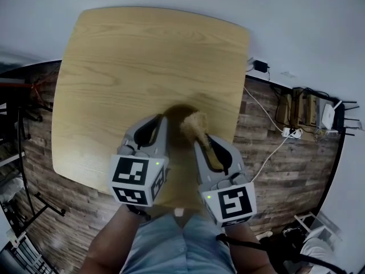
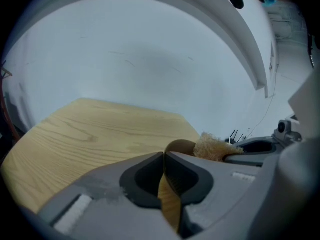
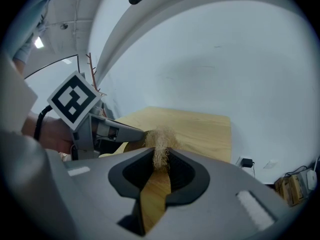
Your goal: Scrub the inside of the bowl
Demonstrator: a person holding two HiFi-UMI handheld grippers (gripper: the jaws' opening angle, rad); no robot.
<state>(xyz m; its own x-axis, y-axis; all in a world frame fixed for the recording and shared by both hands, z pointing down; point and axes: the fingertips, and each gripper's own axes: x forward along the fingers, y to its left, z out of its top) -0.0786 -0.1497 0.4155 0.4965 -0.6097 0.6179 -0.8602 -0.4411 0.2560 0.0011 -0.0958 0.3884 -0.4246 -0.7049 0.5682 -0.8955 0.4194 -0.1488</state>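
Note:
A brown wooden bowl sits near the front edge of the light wooden table, tilted toward me. My left gripper is shut on its left rim; in the left gripper view the thin bowl wall runs between the closed jaws of that gripper. My right gripper is shut on a tan fibrous scrubber, whose tuft reaches into the bowl. In the right gripper view the scrubber sticks out past the gripper, close to the left gripper. Most of the bowl's inside is hidden.
The table's far half holds nothing. On the plank floor to the right lie a power strip with cables and wooden boxes. A black stand is at the left. A pale wall lies behind the table.

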